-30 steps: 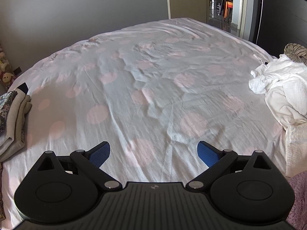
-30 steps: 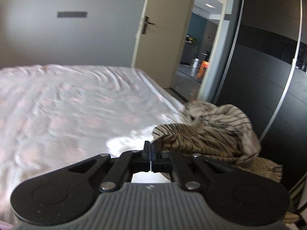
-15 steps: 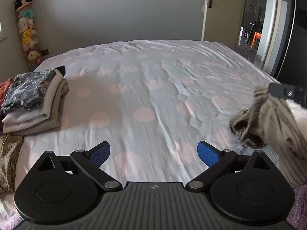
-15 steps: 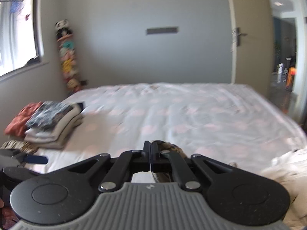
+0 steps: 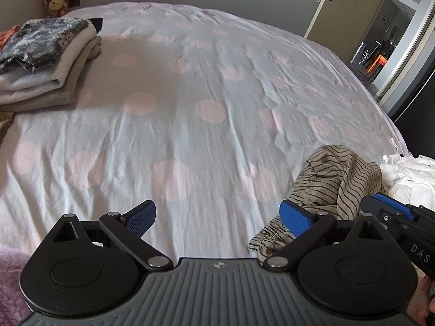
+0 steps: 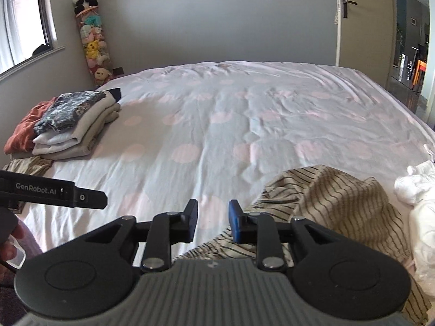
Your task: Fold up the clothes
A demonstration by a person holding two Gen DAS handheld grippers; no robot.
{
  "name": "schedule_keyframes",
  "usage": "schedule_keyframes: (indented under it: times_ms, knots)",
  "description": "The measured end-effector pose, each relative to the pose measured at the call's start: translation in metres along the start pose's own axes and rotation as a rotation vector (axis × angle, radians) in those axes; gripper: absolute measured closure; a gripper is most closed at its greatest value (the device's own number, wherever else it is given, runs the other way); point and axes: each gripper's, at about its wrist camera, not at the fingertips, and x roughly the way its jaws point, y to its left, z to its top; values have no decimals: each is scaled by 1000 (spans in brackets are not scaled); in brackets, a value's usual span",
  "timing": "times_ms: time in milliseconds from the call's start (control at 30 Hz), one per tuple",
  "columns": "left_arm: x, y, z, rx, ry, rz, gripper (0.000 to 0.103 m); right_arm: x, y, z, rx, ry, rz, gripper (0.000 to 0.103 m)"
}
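While both devices hover low over the near edge of the bed point(image 6: 217, 125), neither grips any fabric. The left hand-held gripper point(image 5: 217, 217) has its blue-padded fingers point(image 5: 141, 216) spread wide, with only the polka-dot sheet between them. The right hand-held gripper point(image 6: 212, 218) is parted by a narrow gap, and nothing sits between its pads (the sheet shows through the gap).

The striped garment point(image 6: 334, 198), beige with thin dark lines, lies crumpled on the bed at the near right. In the right wrist view it rests just right of the right hand-held gripper, and its hem runs under the right-hand finger. In the left wrist view the same striped garment point(image 5: 337, 179) lies behind the left device's right finger, with the right hand-held gripper point(image 5: 380, 203) showing at the right edge just beside it.

A heap of white clothes point(image 6: 418, 187) lies at the right edge of the bed, touching the striped garment. A stack of folded clothes point(image 6: 73, 125) sits at the far left of the bed, topped by a dark floral piece, with an orange garment point(image 6: 24, 130) just beside it on the left. A column of plush toys point(image 6: 93, 40) stands in the far left corner of the room.
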Motion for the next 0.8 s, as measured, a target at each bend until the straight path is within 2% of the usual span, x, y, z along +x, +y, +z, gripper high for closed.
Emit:
schedule_keyframes:
  times_ms: [133,433,500,567,600,667,700,733,800]
  knots:
    - [37,-15,-6,-8,116,-18,4,9,-32,-4,38,27,-77,64]
    - [113,-30,-35,-52,388,-23,4,59,-60,-15,-25,116,-174,37]
    - [123,-29,-42,-72,428,-43,11,74,-65,-20,-21,148,-187,35]
    - [129,-29,-46,-86,437,-47,27,86,-70,-24,-9,181,-195,35]
    - [130,-29,-46,-89,431,-42,30,90,-74,-26,2,194,-194,38]
    - [128,-29,-44,-86,405,-59,47,96,-80,-29,27,216,-187,68]
    - [127,-29,-43,-84,392,-68,68,98,-84,-29,43,224,-178,90]
    - [125,-28,-41,-92,385,-83,83,97,-87,-29,57,219,-172,94]
    - [121,-25,-37,-112,373,-115,87,92,-89,-25,75,193,-169,98]
